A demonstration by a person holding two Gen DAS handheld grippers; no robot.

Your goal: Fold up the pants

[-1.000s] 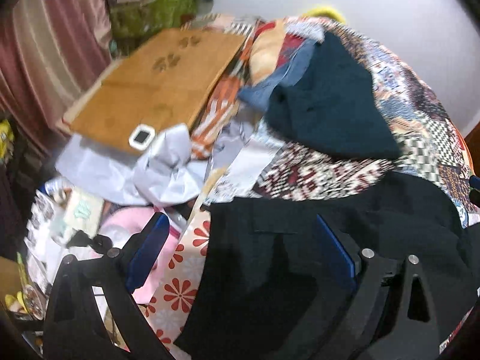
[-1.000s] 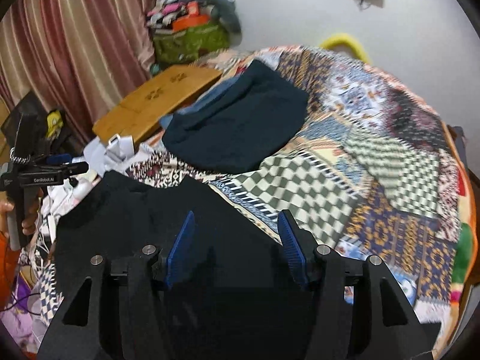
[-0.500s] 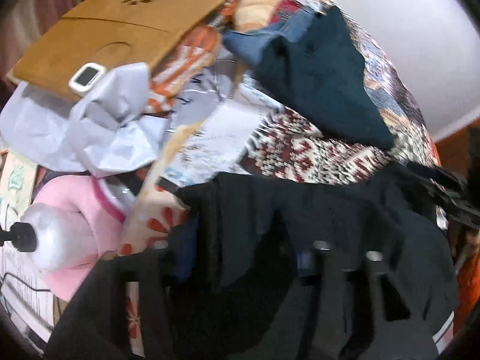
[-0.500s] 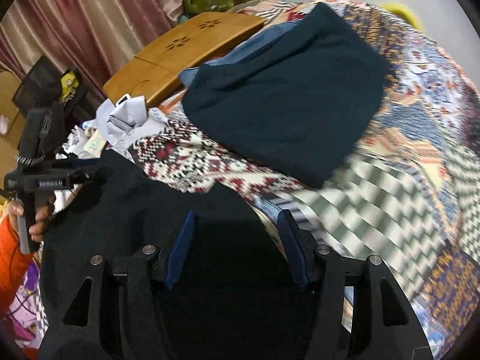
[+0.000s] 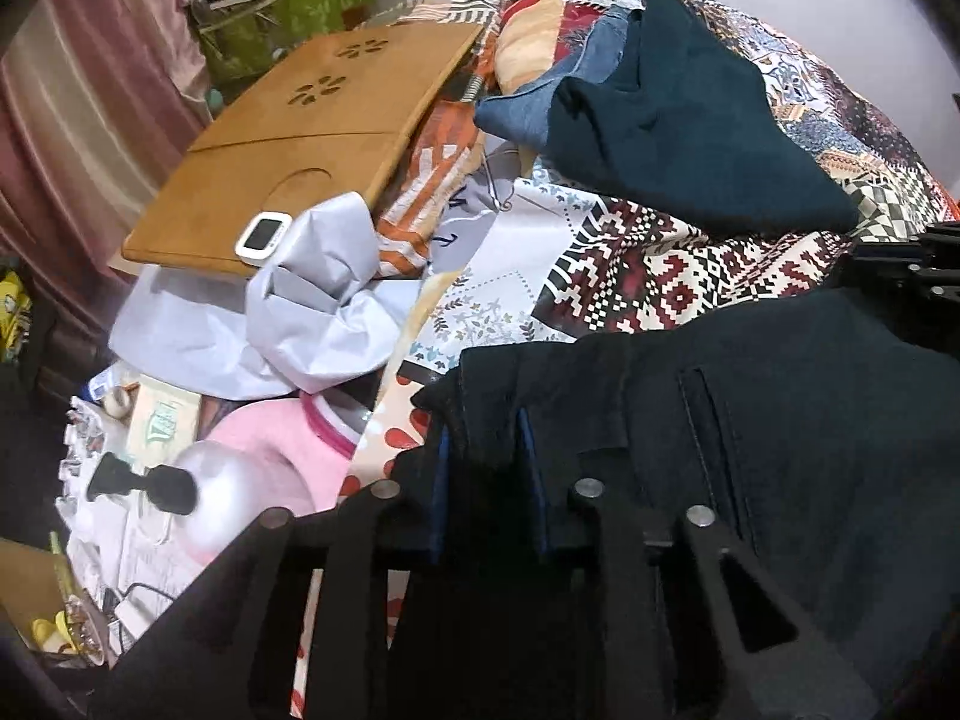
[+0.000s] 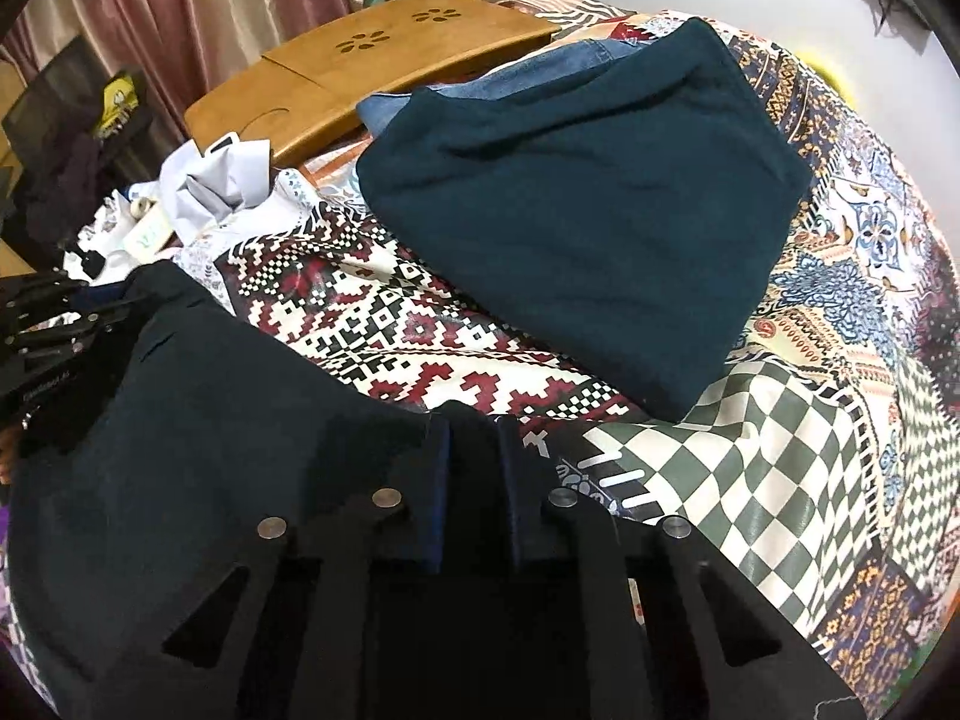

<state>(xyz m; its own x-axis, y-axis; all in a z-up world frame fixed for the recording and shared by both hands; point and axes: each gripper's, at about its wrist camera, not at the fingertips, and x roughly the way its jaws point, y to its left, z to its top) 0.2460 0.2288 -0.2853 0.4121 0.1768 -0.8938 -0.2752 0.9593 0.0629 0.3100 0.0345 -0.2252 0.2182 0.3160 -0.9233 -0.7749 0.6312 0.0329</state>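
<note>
Dark navy pants [image 5: 780, 420] lie spread on the patterned bedspread [image 6: 780, 450], a welt pocket facing up. My left gripper [image 5: 483, 420] points steeply down at the pants' left corner. Its jaws are closing and a bunched ridge of the fabric is pinched between the blue pads. In the right wrist view the same pants [image 6: 210, 420] fill the lower left. My right gripper [image 6: 475, 426] is at their right corner, jaws closing, with a fold of fabric squeezed between the pads. The left tool's black body [image 6: 42, 324] shows at the far left edge.
A folded dark teal garment [image 6: 588, 210] lies on blue jeans [image 5: 528, 108] farther up the bed. A wooden lap table [image 5: 312, 138], crumpled pale cloth [image 5: 324, 312] and a pink item [image 5: 276, 450] crowd the left side. Curtains hang behind.
Both grippers have sunk onto the pants. Their jaws, wide apart a second ago, have narrowed on fabric at the two corners. The right gripper also swung across towards the pants' edge.
</note>
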